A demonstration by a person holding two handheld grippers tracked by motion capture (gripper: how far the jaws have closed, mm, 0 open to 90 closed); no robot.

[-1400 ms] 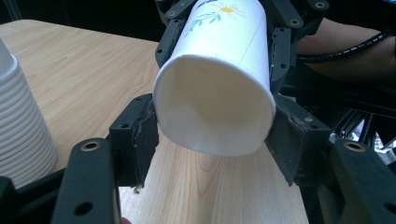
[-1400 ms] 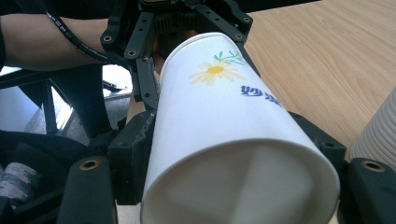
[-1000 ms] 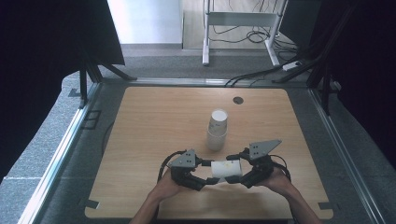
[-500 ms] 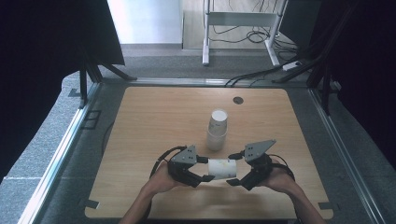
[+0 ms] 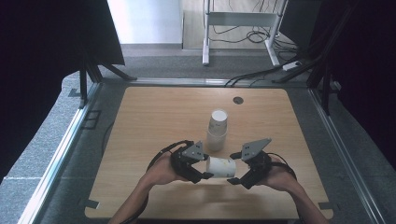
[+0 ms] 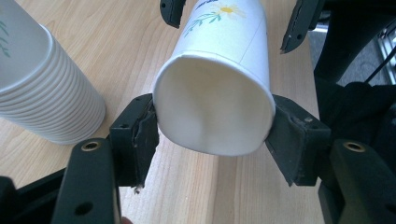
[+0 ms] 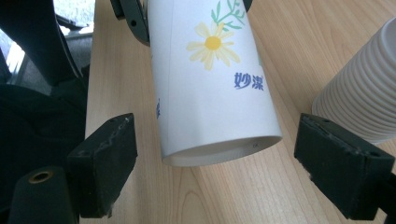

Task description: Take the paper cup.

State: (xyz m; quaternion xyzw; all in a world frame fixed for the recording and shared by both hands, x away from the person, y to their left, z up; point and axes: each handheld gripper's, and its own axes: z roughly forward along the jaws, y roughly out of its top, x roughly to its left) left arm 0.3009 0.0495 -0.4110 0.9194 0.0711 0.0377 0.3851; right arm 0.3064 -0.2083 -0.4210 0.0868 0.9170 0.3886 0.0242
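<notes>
A white paper cup [image 5: 221, 166] printed with a daisy lies on its side in the air just above the wooden table [image 5: 154, 116]. My left gripper [image 5: 207, 169] is shut on its mouth end, and the rim [image 6: 215, 112] is squeezed slightly oval between the pads. My right gripper [image 5: 233, 169] faces it from the other side. Its jaws have just been opening and now stand open on either side of the cup's base [image 7: 219, 156], with a gap on each side.
A tall stack of nested paper cups [image 5: 217, 128] stands just beyond the grippers, close to the held cup [image 6: 42, 93] [image 7: 359, 93]. A dark round hole [image 5: 238, 100] sits near the table's far edge. Black curtains flank the table.
The right gripper's jaws have spread off the cup's base. The left gripper has risen a little with the cup in it.
</notes>
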